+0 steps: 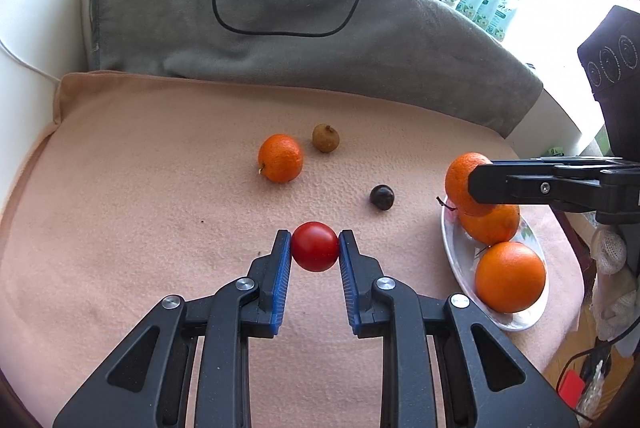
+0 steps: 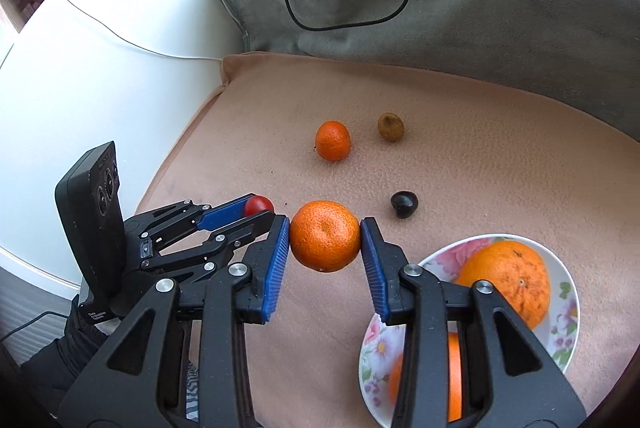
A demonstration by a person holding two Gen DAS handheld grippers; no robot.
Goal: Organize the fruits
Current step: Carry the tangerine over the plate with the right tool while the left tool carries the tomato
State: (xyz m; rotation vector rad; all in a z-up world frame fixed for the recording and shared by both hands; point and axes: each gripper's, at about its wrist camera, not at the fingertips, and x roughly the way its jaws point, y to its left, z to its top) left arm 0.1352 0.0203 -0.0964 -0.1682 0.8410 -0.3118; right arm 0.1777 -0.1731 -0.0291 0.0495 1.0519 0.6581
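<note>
My left gripper (image 1: pixel 315 246) is shut on a small red tomato (image 1: pixel 315 246) above the pink cloth; the tomato also shows in the right wrist view (image 2: pixel 259 206). My right gripper (image 2: pixel 325 236) is shut on a tangerine (image 2: pixel 325 235), held just left of the floral plate (image 2: pixel 568 308); the tangerine also shows in the left wrist view (image 1: pixel 460 180). The plate (image 1: pixel 456 252) holds two oranges (image 1: pixel 510 277). Loose on the cloth lie another tangerine (image 1: pixel 280 158), a brown longan-like fruit (image 1: pixel 325 138) and a dark plum-like fruit (image 1: pixel 382 197).
A grey blanket (image 1: pixel 280 8) with a black cable (image 1: pixel 288 32) lies behind the pink cloth (image 1: pixel 140 188). A white surface (image 2: pixel 80 68) borders the cloth on the left. Packets (image 1: pixel 480 0) stand at the back right.
</note>
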